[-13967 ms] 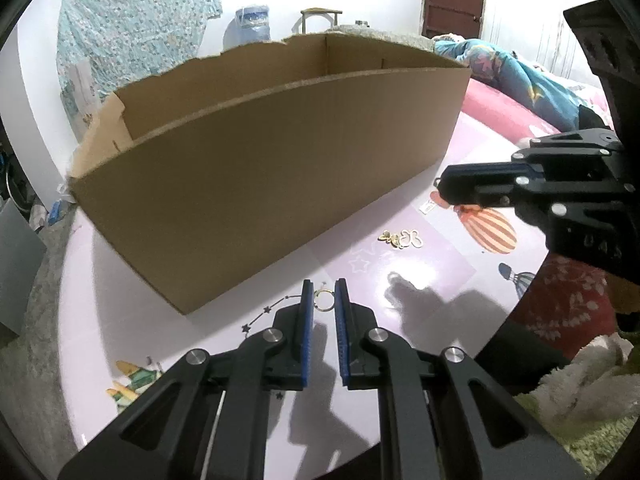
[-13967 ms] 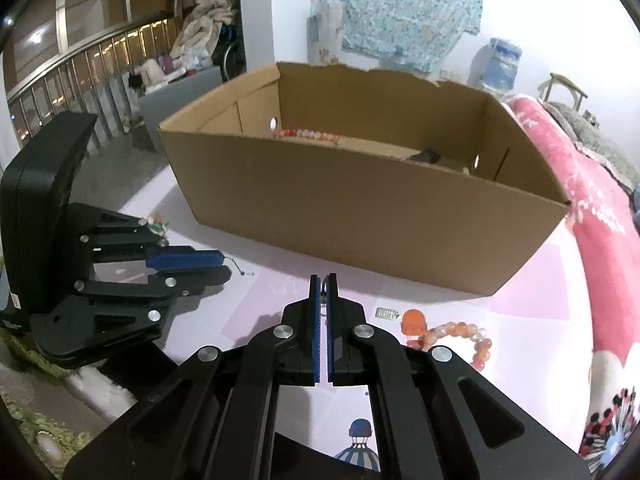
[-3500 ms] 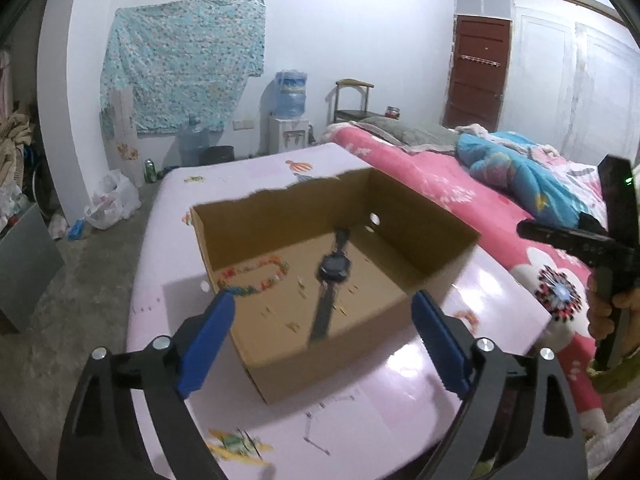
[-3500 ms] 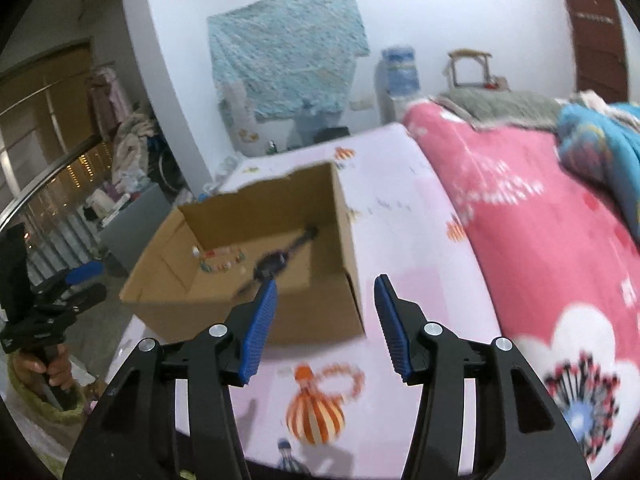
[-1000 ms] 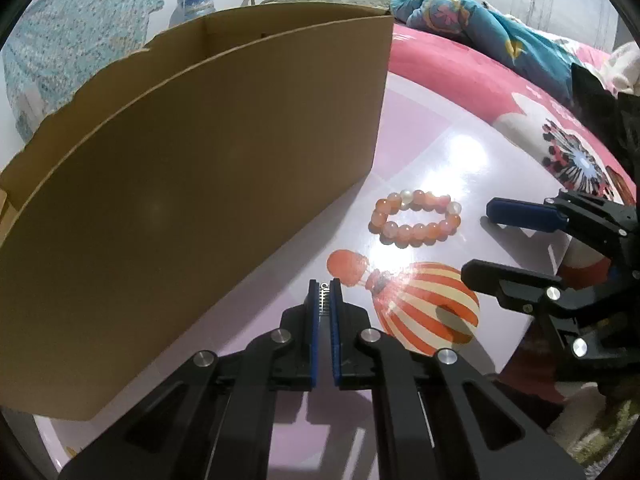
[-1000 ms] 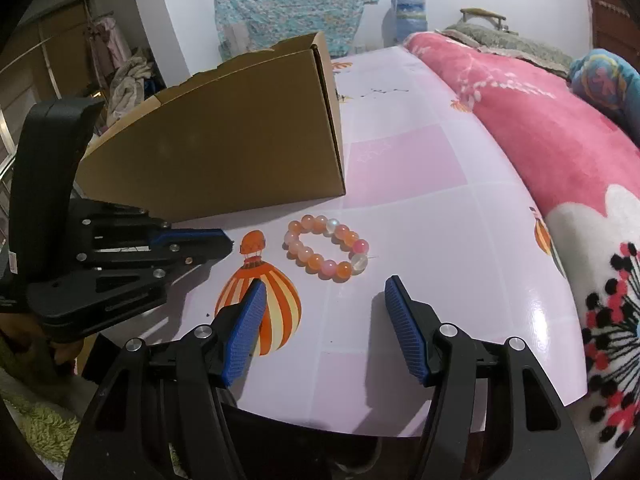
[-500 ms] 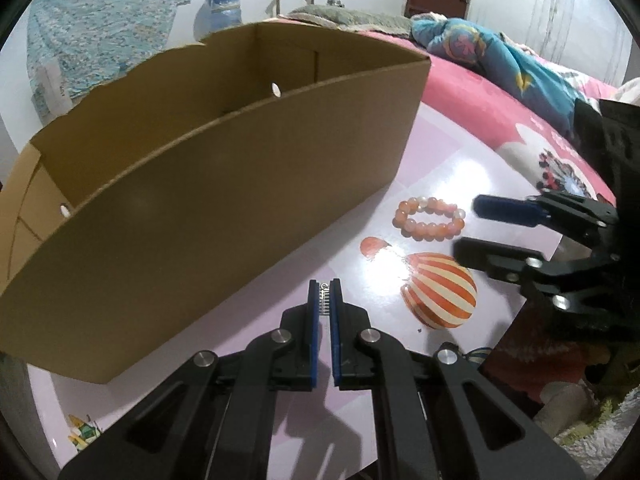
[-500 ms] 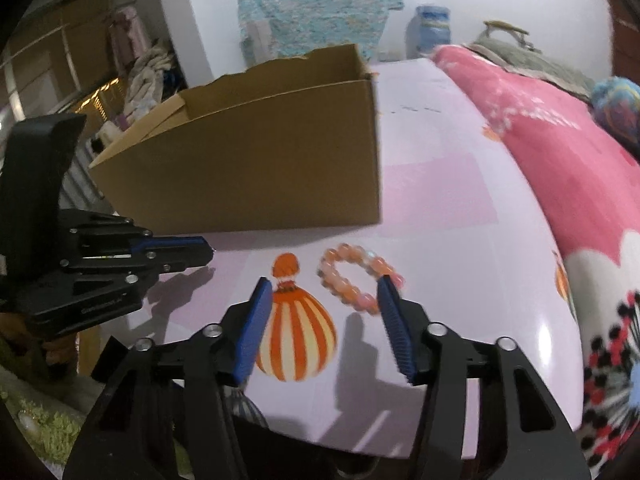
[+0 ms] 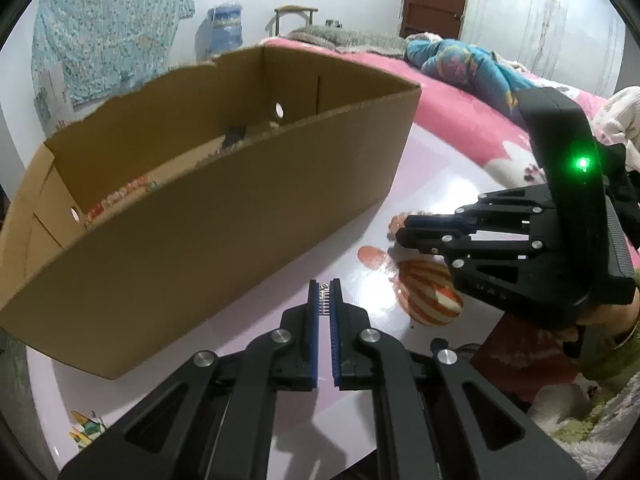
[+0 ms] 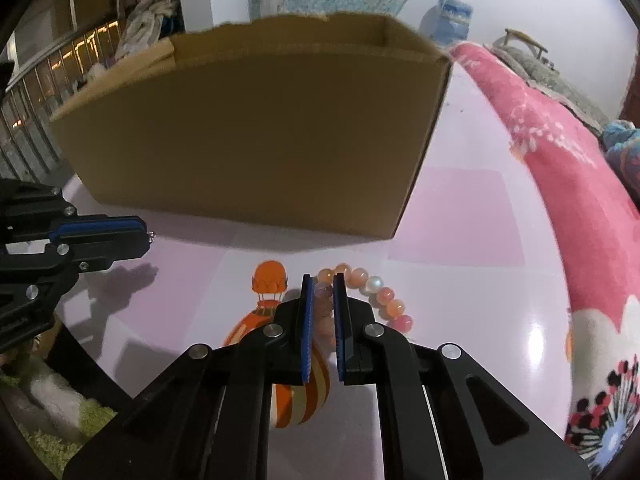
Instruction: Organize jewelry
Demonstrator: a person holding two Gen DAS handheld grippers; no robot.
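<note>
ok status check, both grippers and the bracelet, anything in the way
Left gripper shut on a small metal clasp. Right gripper jaws closing on the bead bracelet, beads between them. Cardboard box just behind, path clear.

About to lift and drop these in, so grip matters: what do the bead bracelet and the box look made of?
Bead bracelet: smooth, glossy, partly translucent orange-pink beads, likely stone or glass; plastic is possible. The right hand-held gripper is closing on one side of it. Box: plain brown corrugated cardboard, matte, with a ragged torn top edge.
</note>
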